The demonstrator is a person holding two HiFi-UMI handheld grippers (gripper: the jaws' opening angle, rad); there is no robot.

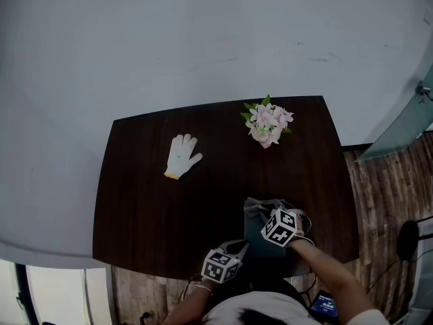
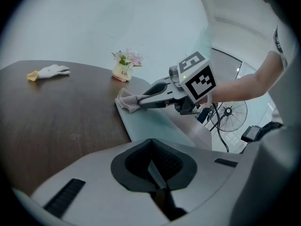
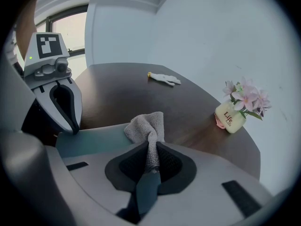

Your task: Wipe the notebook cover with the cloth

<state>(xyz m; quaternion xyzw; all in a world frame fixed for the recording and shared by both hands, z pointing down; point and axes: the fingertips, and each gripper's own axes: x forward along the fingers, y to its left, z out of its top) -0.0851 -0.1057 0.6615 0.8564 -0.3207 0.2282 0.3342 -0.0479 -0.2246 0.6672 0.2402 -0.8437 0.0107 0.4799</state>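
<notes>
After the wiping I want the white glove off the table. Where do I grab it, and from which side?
Take the white glove by its yellow-trimmed cuff, coming in from the near edge of the table. It lies flat with its fingers pointing away toward the wall, so the cuff faces you and probably gives the jaws a thicker edge than the splayed fingers.

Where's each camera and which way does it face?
Head view: on head, steeply down at table; left gripper, right gripper, forearms show.
Left gripper view: across notebook toward right gripper; own jaws shut on notebook.
Right gripper view: across table, left gripper at left; own jaws pinch cloth.
Both gripper views share vase and glove.
</notes>
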